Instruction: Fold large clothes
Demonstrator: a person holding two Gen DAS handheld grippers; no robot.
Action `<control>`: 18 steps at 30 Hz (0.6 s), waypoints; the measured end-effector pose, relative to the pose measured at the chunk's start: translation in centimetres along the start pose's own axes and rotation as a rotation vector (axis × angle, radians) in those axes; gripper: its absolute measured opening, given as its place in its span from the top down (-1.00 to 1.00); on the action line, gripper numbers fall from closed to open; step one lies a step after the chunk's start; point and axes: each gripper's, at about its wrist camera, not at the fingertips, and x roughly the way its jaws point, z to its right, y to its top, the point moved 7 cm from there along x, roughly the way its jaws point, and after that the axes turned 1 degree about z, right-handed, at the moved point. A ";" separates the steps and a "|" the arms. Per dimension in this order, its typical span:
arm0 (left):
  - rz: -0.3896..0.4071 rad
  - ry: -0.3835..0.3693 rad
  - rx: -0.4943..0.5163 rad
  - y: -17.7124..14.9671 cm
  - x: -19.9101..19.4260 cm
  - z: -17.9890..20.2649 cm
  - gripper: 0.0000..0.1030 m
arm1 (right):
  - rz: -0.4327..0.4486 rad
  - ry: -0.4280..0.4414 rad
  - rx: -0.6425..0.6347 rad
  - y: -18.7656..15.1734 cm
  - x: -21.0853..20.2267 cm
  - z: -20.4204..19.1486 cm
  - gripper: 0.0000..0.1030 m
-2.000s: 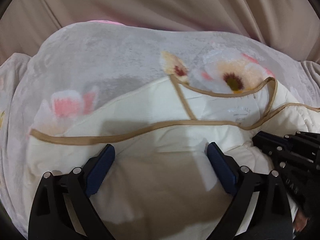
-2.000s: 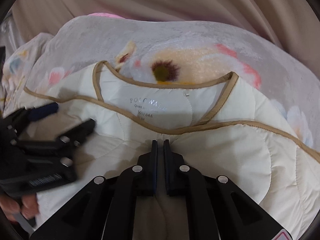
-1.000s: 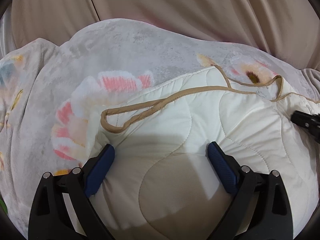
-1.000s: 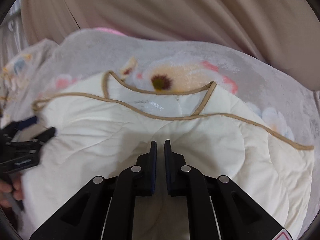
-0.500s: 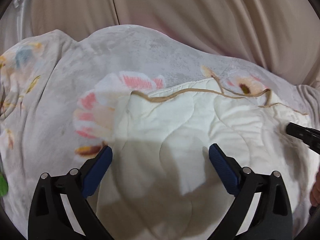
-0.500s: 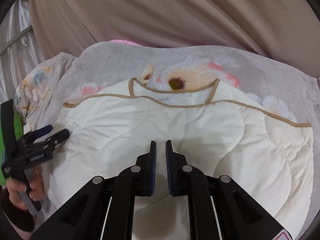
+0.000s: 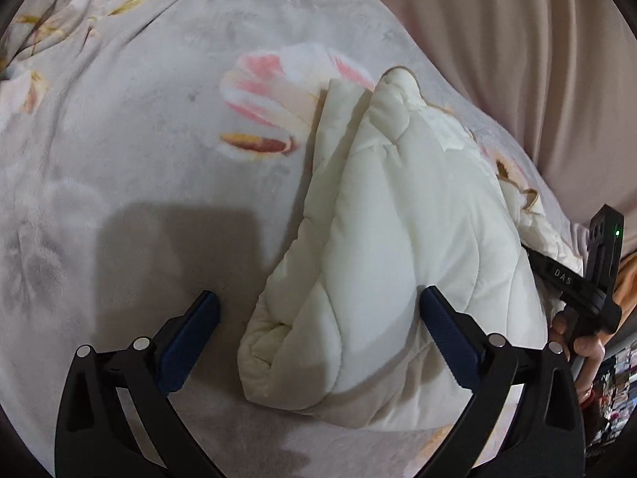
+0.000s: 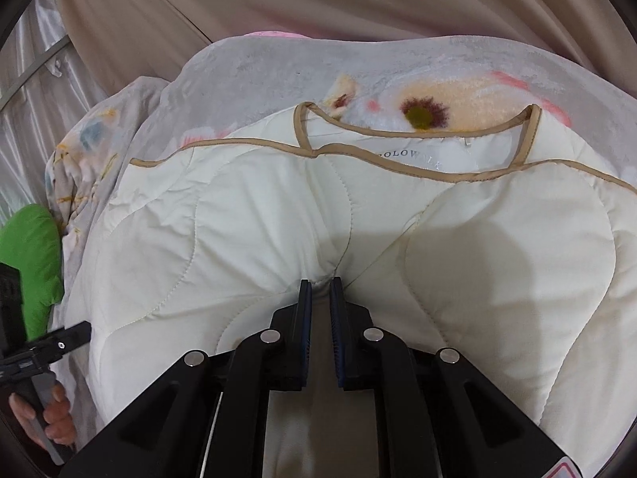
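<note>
**A:** What lay at the left side of the bed?

**B:** In the right wrist view, a green cushion (image 8: 34,255) sat at the left edge of the floral blanket (image 8: 254,79), just beside the cream quilted jacket (image 8: 247,231). The left gripper (image 8: 51,342) showed just below it, its tips near the jacket's left edge.

**A:** Was that left gripper gripping anything?

**B:** No. In its own view the left gripper (image 7: 318,318) had its jaws spread wide, released. The rolled end of the jacket (image 7: 398,247) sat between the blue pads (image 7: 191,334), bulging up, but I could not tell whether either pad touched it.

**A:** And the jacket overall?

**B:** It lay on the blanket (image 7: 119,139), toward the middle and right of the bed. Its tan-trimmed collar (image 8: 418,135) faced the far edge, lying over a printed flower, with a printed label just inside it. The beige curtain (image 8: 358,0) hung behind the far edge.

**A:** The right side?

**B:** The right gripper (image 8: 318,290) was clenched on a pinch of the jacket's cream fabric near its middle seam, with only a narrow gap between the jaws. From the left wrist view, the right gripper (image 7: 577,279) sat at the jacket's right side, tips hidden behind the fabric.
</note>
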 end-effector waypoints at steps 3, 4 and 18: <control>-0.017 -0.071 0.025 0.0 0.6 1.5 -0.90 | 0.006 -0.009 -0.010 -0.1 -0.2 0.2 0.81; -0.026 -0.080 0.022 0.0 0.9 1.9 -0.90 | 0.010 -0.012 -0.012 -0.1 -0.2 0.2 0.81; 0.081 -0.187 0.045 2.9 -3.9 5.1 0.59 | 0.029 0.006 -0.078 -1.7 -3.9 -1.7 0.75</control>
